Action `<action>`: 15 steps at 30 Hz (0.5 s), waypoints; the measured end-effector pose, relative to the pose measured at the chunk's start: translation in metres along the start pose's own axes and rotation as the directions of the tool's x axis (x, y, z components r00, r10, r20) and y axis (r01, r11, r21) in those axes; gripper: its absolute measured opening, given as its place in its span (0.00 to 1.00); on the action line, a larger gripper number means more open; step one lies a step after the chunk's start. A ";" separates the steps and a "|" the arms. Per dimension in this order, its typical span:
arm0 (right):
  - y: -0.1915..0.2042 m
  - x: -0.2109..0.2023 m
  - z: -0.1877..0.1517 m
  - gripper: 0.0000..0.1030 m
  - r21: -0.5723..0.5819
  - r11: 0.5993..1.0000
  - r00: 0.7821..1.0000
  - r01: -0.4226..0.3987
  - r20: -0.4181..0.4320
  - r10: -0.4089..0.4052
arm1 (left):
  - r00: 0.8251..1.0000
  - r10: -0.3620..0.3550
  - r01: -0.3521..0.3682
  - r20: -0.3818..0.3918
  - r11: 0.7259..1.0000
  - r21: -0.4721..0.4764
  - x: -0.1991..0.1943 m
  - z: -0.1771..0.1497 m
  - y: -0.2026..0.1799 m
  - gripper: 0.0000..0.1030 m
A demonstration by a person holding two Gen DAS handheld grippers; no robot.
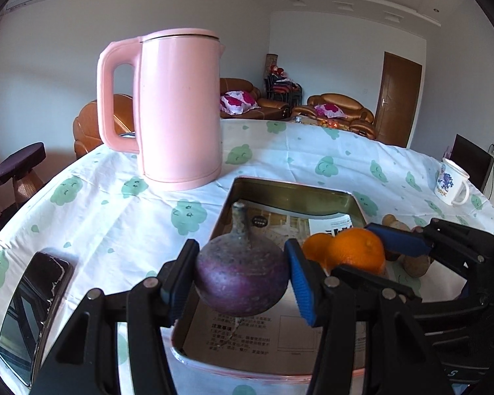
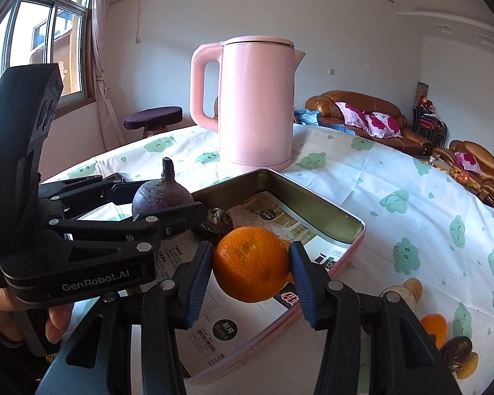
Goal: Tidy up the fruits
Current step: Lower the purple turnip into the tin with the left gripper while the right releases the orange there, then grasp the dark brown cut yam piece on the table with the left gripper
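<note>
My left gripper (image 1: 240, 279) is shut on a round purple fruit with a stem (image 1: 240, 276) and holds it above the near left part of a metal tray (image 1: 293, 187). In the right wrist view the left gripper (image 2: 158, 207) holds that purple fruit (image 2: 161, 197) at the left. My right gripper (image 2: 251, 276) is shut on an orange (image 2: 250, 263) above the tray (image 2: 313, 197). In the left wrist view the right gripper (image 1: 372, 250) holds the orange (image 1: 359, 250). A small dark fruit (image 2: 215, 223) lies in the tray.
A pink kettle (image 1: 178, 108) stands behind the tray on the cloth-covered table (image 1: 115, 217). A phone (image 1: 33, 309) lies at the left. A white mug (image 1: 451, 181) stands at the right. Loose fruits, brown (image 2: 456, 352) and orange (image 2: 434, 327), lie right of the tray.
</note>
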State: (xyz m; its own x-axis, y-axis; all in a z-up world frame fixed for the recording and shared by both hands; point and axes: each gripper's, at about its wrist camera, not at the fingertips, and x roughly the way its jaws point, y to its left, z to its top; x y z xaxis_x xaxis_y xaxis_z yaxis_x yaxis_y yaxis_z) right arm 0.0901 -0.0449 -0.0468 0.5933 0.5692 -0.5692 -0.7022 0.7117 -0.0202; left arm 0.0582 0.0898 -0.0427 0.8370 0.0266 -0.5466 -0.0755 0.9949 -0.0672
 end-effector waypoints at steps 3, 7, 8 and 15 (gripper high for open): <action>0.000 -0.001 -0.001 0.54 0.001 1.000 1.000 0.010 0.007 -0.010 | 1.000 0.009 -0.010 0.024 1.000 0.007 -0.005 0.001 -0.002 0.62; -0.001 -0.016 -0.001 0.58 -0.005 1.000 0.999 0.022 0.040 -0.022 | 0.998 0.004 -0.004 0.065 1.000 -0.007 -0.017 0.006 -0.005 0.73; -0.002 -0.022 -0.002 0.58 -0.006 1.000 0.998 0.027 0.048 -0.027 | 0.997 -0.001 0.002 0.076 1.000 -0.009 -0.020 0.007 -0.007 0.74; -0.040 -0.075 -0.023 0.58 0.003 0.988 0.983 0.157 0.091 -0.157 | 0.991 -0.064 0.061 0.117 0.998 0.032 -0.034 0.012 -0.038 0.81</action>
State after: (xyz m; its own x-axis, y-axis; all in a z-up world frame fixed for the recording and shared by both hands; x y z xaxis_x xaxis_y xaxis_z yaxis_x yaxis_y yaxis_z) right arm 0.0648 -0.1258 -0.0226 0.7293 0.4859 -0.4817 -0.5992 0.7934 -0.1069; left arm 0.0393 0.0519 -0.0122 0.8977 -0.0263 -0.4398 -0.0070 0.9972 -0.0739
